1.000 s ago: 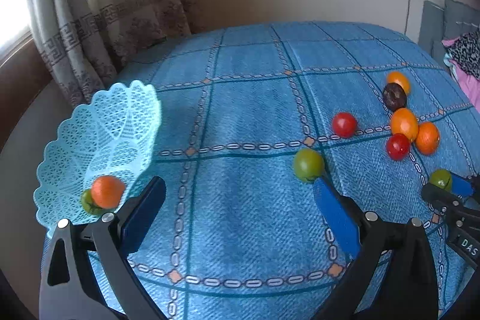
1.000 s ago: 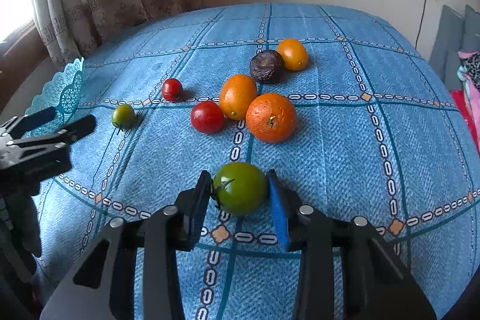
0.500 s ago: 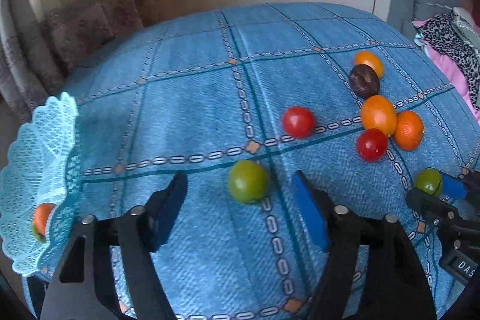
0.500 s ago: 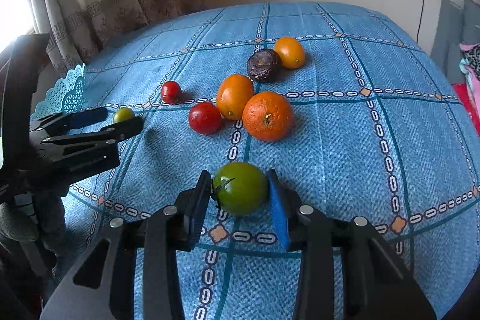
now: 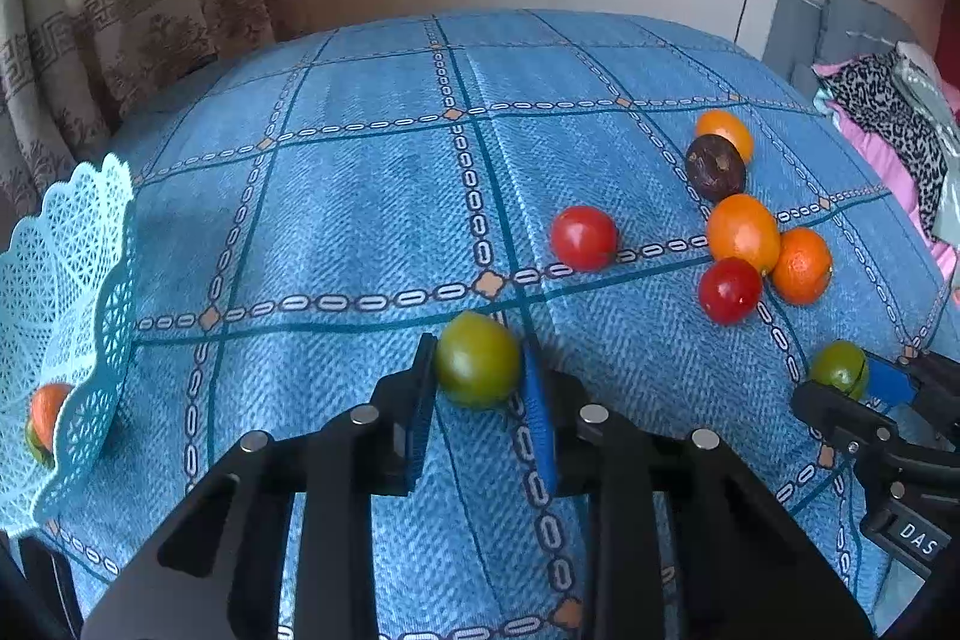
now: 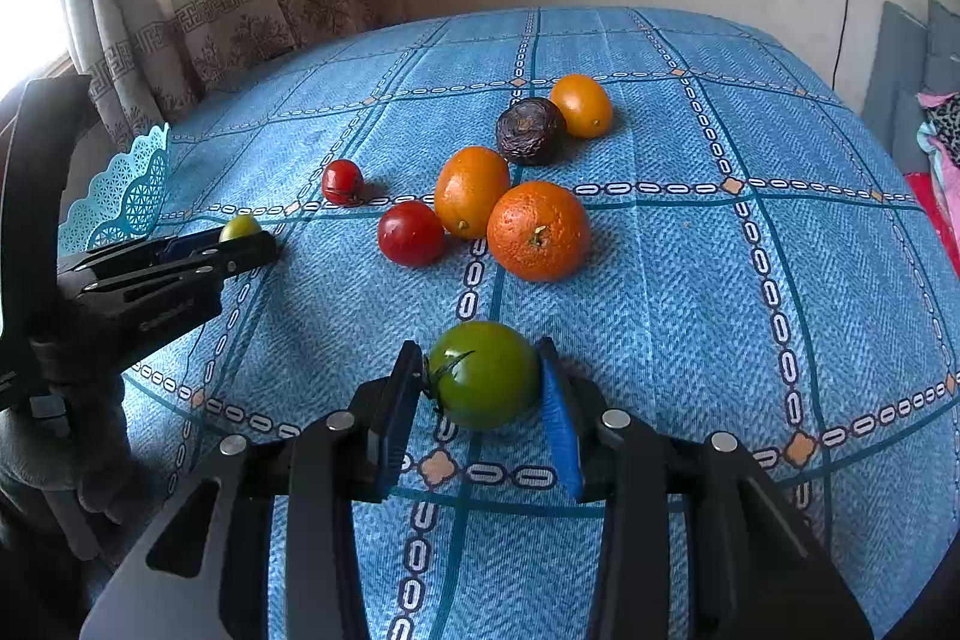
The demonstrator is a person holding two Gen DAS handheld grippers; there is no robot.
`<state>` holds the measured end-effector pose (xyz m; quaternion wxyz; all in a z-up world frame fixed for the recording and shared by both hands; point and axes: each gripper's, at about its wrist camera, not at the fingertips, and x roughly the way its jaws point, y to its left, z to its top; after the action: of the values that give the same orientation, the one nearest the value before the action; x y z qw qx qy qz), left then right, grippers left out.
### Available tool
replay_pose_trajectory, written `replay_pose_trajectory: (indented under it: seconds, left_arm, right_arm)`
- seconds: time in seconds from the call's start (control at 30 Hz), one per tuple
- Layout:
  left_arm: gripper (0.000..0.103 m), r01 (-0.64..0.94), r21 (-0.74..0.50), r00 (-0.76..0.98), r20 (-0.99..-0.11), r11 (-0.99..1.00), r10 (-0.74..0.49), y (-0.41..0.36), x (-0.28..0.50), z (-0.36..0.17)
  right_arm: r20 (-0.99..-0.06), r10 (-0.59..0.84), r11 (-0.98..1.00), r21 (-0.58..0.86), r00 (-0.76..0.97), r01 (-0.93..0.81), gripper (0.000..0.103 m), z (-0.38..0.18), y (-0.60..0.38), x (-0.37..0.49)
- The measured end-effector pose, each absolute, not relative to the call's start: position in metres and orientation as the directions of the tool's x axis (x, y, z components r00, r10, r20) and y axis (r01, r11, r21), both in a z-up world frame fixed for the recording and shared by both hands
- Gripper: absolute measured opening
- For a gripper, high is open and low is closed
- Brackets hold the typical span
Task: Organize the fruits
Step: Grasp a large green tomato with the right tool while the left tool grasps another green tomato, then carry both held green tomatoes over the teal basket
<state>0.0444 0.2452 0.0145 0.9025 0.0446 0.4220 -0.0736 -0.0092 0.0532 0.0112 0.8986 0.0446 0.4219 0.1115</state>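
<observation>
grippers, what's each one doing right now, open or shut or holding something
Left gripper: shut on the small green tomato, both pads against it.
Right gripper: shut on the larger green tomato, resting on the blue cloth.

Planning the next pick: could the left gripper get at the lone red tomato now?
Probably not yet: the left gripper is shut on a small green tomato. The way itself is clear, with bare cloth up to the lone red tomato.
</observation>
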Motion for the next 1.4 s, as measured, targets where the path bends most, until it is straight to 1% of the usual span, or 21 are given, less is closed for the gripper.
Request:
replay_pose_trajectory:
  seconds: [0.57,0.97,1.23,1.4]
  left_arm:
    - [0.028,0.103,0.020,0.667,-0.743,0.994,-0.054,0.260,0.015,0.025]
    - [0.028,0.090,0.031,0.731,-0.681,0.995,-0.045,0.270,-0.008,0.061]
    - [0.028,0.034,0.014,0.761,-0.649,0.999,-0.016,0.296,-0.010,0.082]
    - [0.028,-0.030,0.016,0.775,-0.631,0.999,0.034,0.324,-0.011,0.093]
  right_arm:
    - [-0.746,0.238,0.971,0.173,0.621,-0.165,0.039,0.013,0.053,-0.010]
    - [-0.725,0.253,0.967,0.170,0.641,-0.190,0.038,0.028,0.058,-0.021]
    - [-0.693,0.274,0.962,0.183,0.667,-0.204,0.038,0.044,0.061,-0.030]
    - [-0.681,0.287,0.958,0.186,0.674,-0.220,0.038,0.050,0.066,-0.036]
